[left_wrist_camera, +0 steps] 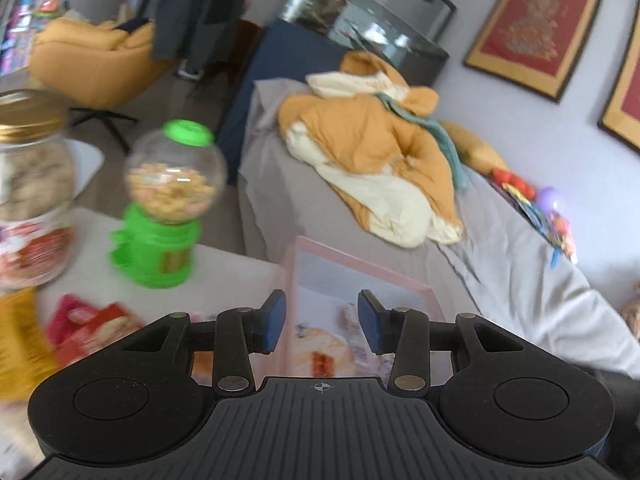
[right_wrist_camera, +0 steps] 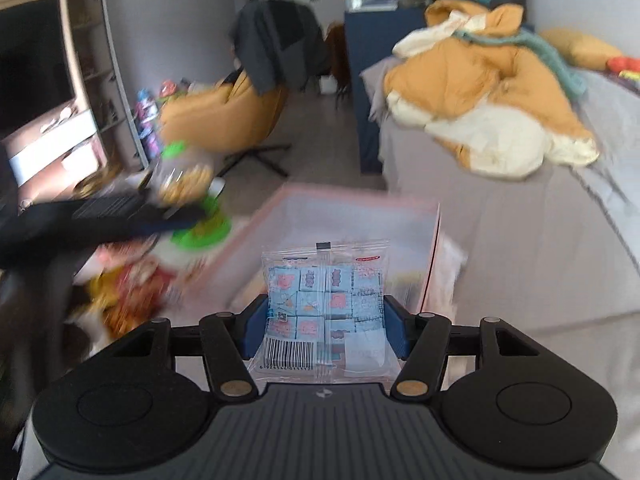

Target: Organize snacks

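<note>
**A:** Pink plastic fills the middle of the left wrist view: a pale pink bin (left_wrist_camera: 362,276) sits at the bench (left_wrist_camera: 224,264) edge, right under the left gripper (left_wrist_camera: 322,322). Its blue fingers (left_wrist_camera: 275,320) stand apart with nothing between them.

**B:** So that hand is empty. What else is on the bench?

**A:** A green candy dispenser (left_wrist_camera: 168,204) with a clear globe of yellowish pieces, a glass jar (left_wrist_camera: 32,192) with a gold lid, and loose red and yellow packets (left_wrist_camera: 92,332) at the left. My guess is that the bin stands close so the loose snacks can be dropped in. The jar's red label is too blurred to read.

**B:** And the right wrist view?

**A:** There the right gripper (right_wrist_camera: 325,328) clamps a clear snack pack (right_wrist_camera: 325,304), one blue finger pressing each side. The pack stands upright and hangs over the bin (right_wrist_camera: 400,200), with its top edge pointing away from the camera.

**B:** Why held that way?

**A:** Pinching the sides probably keeps the flat pack from folding, so it can slide in on edge.

**B:** Anything legible?

**A:** A barcode at the lower left, a grid of small blue wrapped pieces with pink cartoon figures, and a small red logo at the top right; its lettering is too small to read. The other gripper (right_wrist_camera: 120,216) crosses the left of this view as a dark blur in front of the dispenser (right_wrist_camera: 192,200).
</note>
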{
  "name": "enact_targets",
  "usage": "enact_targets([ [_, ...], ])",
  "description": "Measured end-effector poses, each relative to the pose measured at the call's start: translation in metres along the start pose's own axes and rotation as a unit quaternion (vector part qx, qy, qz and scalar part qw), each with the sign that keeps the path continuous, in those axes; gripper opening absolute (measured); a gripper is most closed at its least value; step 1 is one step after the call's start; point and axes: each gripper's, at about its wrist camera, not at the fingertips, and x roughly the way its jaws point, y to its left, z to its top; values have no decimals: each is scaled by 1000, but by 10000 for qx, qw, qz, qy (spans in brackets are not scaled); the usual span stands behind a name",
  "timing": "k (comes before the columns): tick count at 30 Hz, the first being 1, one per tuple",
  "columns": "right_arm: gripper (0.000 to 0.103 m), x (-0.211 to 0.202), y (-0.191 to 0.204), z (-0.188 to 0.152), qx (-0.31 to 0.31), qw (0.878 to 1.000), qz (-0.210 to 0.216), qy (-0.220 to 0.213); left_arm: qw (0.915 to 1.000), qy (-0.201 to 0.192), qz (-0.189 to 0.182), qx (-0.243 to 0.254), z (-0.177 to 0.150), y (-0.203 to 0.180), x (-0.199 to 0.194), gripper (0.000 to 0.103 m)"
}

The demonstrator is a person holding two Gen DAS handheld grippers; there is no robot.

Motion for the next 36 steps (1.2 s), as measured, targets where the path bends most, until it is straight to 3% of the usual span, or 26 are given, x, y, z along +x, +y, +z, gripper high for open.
enact_targets([
  [3,61,25,3,24,-78,9997,-168,-129,9997,-23,204,-104,-7,19,-26,44],
  [5,72,44,7,34,-131,9993,-357,7,9987,44,502,24,-14,31,-41,44],
  [6,72,50,11,36,-139,9991,-383,105,9977,112,659,126,-19,38,-49,44],
  [11,78,53,49,42,-318,9990,217,216,9905,362,1313,215,-52,70,-84,44],
  [15,78,84,92,62,-362,9936,809,696,9912,453,1238,-79,-76,83,-105,44],
  [17,78,115,121,70,-450,9898,847,1055,9923,540,1118,-16,-84,83,-113,44],
  [18,76,129,135,70,-537,9892,720,1155,9923,592,1085,99,-87,80,-116,44],
  [20,48,161,164,67,-964,9871,177,1266,9913,635,1119,274,-93,79,-123,44],
  [22,45,190,178,62,-1165,9826,-182,1436,9912,651,1128,237,-97,84,-130,44],
  [24,43,216,181,57,-1059,9789,-263,1726,9912,598,1175,113,-100,94,-139,44],
  [25,37,223,183,54,-1049,9775,-311,1806,9908,554,1238,50,-100,98,-143,44],
  [27,34,223,190,45,-1154,9746,-312,1893,9897,463,1351,-78,-98,107,-147,44],
  [30,32,199,200,29,-1330,9721,22,1932,9895,338,1374,-302,-95,116,-151,44],
  [33,31,165,197,8,-1158,9686,494,2142,9892,290,1385,-384,-94,116,-147,44],
  [36,31,127,195,-19,-1213,9658,942,2090,9900,399,1316,-303,-96,108,-138,44],
])
